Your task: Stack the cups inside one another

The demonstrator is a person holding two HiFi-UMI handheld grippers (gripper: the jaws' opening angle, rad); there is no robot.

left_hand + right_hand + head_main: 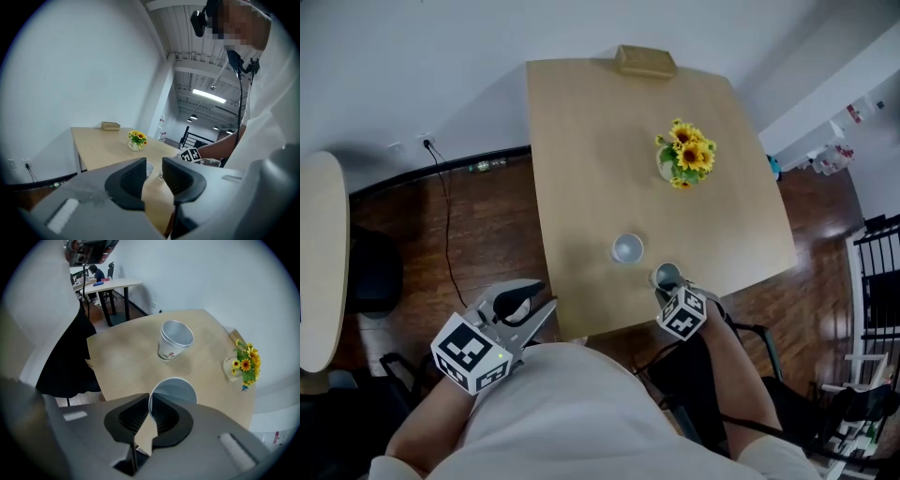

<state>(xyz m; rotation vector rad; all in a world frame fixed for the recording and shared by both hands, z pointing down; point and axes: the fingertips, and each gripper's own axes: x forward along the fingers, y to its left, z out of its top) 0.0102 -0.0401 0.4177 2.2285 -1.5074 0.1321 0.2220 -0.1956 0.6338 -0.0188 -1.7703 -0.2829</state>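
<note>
Two white paper cups stand upright near the front edge of the wooden table (pixel 581 169). The farther cup (pixel 627 248) (pixel 174 339) stands free, with a red print on its side. My right gripper (pixel 668 287) (pixel 149 401) points steeply down over the nearer cup (pixel 665 273) (pixel 180 389), shut with the cup's rim pinched between its pads, one pad inside and one outside. My left gripper (pixel 546 295) (pixel 153 171) hovers off the table's near-left corner, level, open and with nothing between its pads; both cups show small beyond its jaws.
A small vase of sunflowers (pixel 684 155) (pixel 243 363) stands at mid-table on the right. A brown box (pixel 645 61) lies at the far edge. A second pale table (pixel 319 262) and a dark chair (pixel 370 272) sit to the left, with a cable on the wooden floor.
</note>
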